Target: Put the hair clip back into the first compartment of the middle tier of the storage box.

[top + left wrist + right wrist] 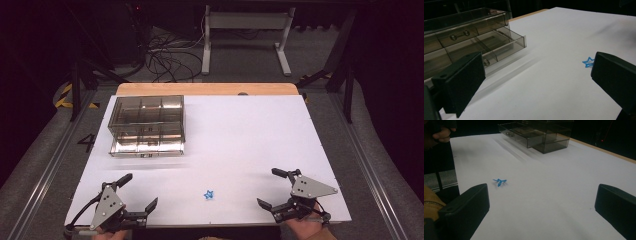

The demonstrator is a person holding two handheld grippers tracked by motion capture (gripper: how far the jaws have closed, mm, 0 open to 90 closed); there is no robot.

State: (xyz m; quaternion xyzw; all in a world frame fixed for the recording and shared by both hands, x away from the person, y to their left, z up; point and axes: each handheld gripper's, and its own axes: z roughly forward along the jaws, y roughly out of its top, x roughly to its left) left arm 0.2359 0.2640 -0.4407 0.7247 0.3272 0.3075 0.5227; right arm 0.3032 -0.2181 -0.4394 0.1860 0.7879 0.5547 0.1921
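From the high view the small blue star-shaped plastic piece (208, 194) lies bare on the white table (250, 140) between both empty, wide-spread grippers, left gripper (141, 192) and right gripper (272, 187); the left gripper view shows the smoky clear plastic drawer box (469, 40) with a drawer pulled out, likely to receive it; the right gripper view has the star ahead, near the jaw at the picture's left.

My table (260, 135) is covered by a white sheet, with a strip of bare wood (207, 89) showing along its far edge. Around it the floor (325, 55) is grey, and metal rails (47, 165) run down either side of me. Past the far edge I see a white desk frame (245, 35) standing on two feet, and left of it a tangle of black cables (167, 57) on the floor. Yellow-and-black tape (64, 95) marks the floor at far left, and a dark "4" (86, 142) sits nearer. Beyond that the room is dark; one small red light (138, 7) glows at the back.
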